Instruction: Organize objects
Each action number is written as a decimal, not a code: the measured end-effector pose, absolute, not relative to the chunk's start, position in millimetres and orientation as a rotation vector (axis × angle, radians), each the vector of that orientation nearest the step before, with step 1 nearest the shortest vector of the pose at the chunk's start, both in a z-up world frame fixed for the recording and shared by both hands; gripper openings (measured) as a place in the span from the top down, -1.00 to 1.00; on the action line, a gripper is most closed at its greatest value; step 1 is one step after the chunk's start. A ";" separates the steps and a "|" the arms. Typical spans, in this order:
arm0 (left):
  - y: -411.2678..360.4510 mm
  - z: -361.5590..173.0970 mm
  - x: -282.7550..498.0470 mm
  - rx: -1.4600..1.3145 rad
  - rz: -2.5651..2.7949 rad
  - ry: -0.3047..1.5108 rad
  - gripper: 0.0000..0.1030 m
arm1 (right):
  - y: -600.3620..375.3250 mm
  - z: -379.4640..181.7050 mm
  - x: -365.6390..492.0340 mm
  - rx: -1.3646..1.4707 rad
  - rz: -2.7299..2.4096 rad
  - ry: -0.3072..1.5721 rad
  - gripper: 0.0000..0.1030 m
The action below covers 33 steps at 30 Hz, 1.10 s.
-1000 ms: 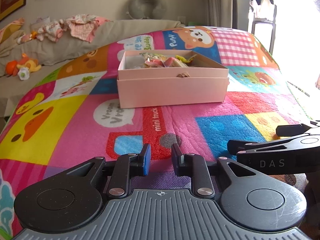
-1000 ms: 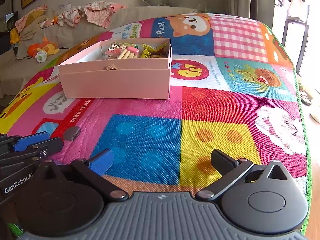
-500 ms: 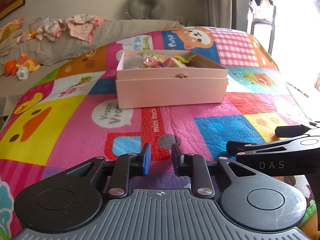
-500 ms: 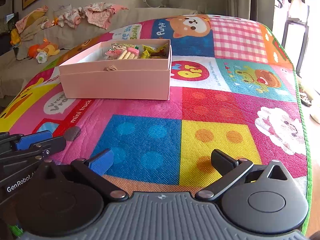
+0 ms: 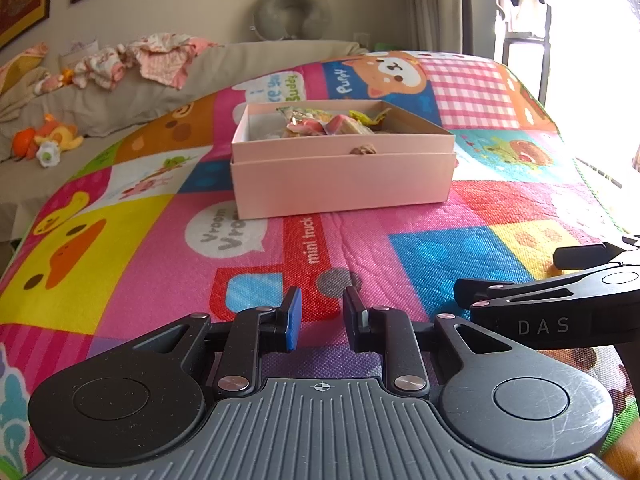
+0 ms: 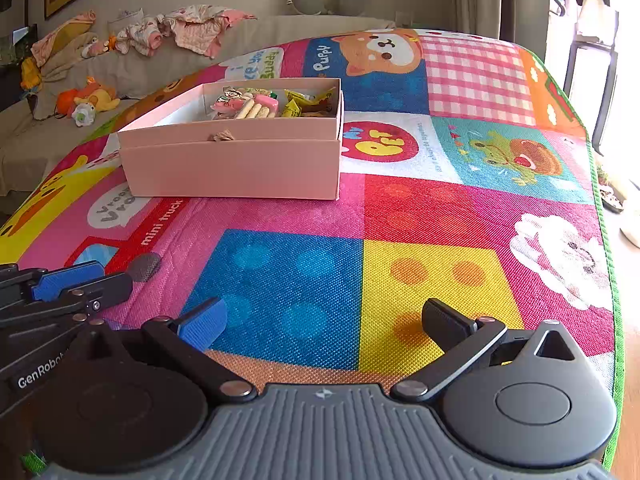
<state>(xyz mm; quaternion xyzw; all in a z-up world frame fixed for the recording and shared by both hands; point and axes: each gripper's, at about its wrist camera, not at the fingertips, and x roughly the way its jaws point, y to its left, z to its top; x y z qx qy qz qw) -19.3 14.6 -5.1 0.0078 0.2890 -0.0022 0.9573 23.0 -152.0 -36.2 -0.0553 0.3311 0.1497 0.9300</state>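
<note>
A pink open box [image 5: 342,178] stands on the colourful play mat [image 5: 160,220]; it also shows in the right wrist view [image 6: 236,164]. Several wrapped snacks and small toys [image 6: 264,103] lie inside it. My left gripper [image 5: 320,318] hovers low over the mat's near part, well short of the box, its fingers a narrow gap apart and empty. My right gripper [image 6: 324,318] is wide open and empty, over the blue and yellow squares. Each gripper shows at the edge of the other's view.
A grey sofa [image 5: 224,64] with crumpled clothes [image 5: 140,58] and a plush toy [image 5: 48,142] stands behind the mat. A neck pillow [image 5: 294,16] rests on its back. The mat's green right edge [image 6: 604,220] borders bare floor by a bright window.
Both grippers have drifted very slightly; the box sits a touch lower and nearer in view. Neither gripper's opening has changed.
</note>
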 end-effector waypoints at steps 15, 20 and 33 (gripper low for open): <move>16.2 -4.9 -19.7 0.002 -0.009 0.587 0.52 | -151.9 -36.0 23.1 -0.113 0.307 0.678 -1.00; 16.3 -4.8 -19.4 -0.004 -0.011 0.587 0.52 | -151.9 -35.9 23.2 -0.113 0.307 0.678 -1.00; 17.9 -4.9 -18.5 -0.011 -0.013 0.587 0.52 | -151.8 -35.8 23.2 -0.113 0.307 0.678 -1.00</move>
